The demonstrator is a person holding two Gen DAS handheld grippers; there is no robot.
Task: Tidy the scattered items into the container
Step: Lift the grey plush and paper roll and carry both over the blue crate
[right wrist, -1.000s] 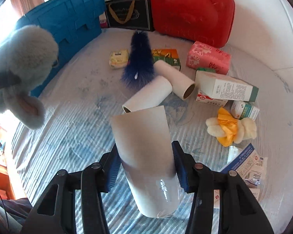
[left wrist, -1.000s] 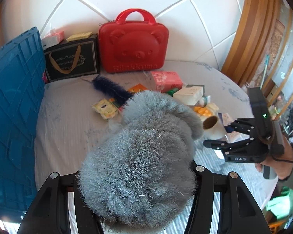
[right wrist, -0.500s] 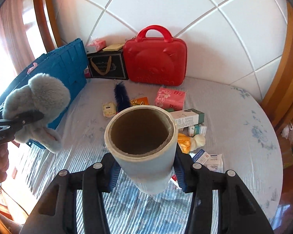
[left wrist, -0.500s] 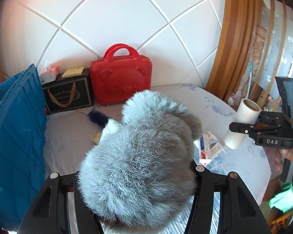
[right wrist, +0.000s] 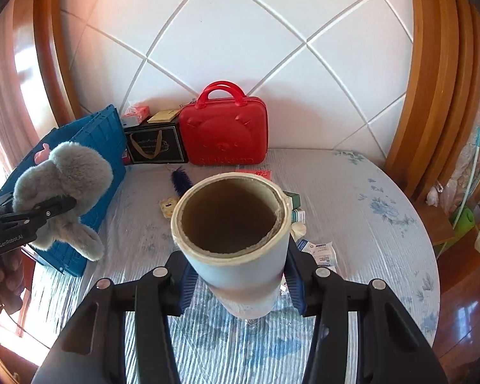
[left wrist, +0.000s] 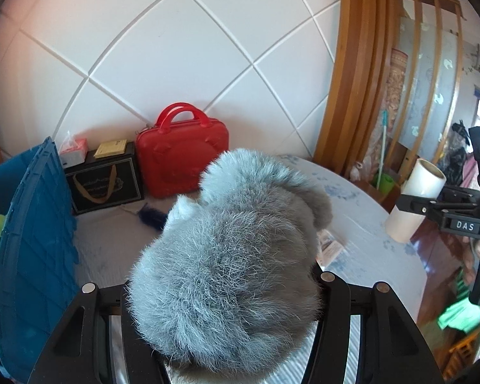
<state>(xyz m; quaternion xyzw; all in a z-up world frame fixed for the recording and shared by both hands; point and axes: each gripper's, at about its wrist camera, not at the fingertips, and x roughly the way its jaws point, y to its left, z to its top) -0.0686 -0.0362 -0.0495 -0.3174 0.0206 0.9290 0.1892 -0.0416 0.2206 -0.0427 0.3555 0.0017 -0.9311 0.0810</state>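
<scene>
My left gripper is shut on a grey plush toy and holds it above the table; the toy also shows in the right wrist view beside the blue crate. My right gripper is shut on a white paper roll, held upright above the table; the roll also shows in the left wrist view. The blue crate stands at the table's left side with its lid up. Small boxes and a blue feather duster lie scattered on the table.
A red bear-face case and a black gift bag stand against the white padded wall at the back. The round table has a patterned cloth. Wooden posts and floor are to the right.
Both grippers have risen higher above the table with their loads. The roll has tilted from lying forward to upright, its open end now facing the camera.
</scene>
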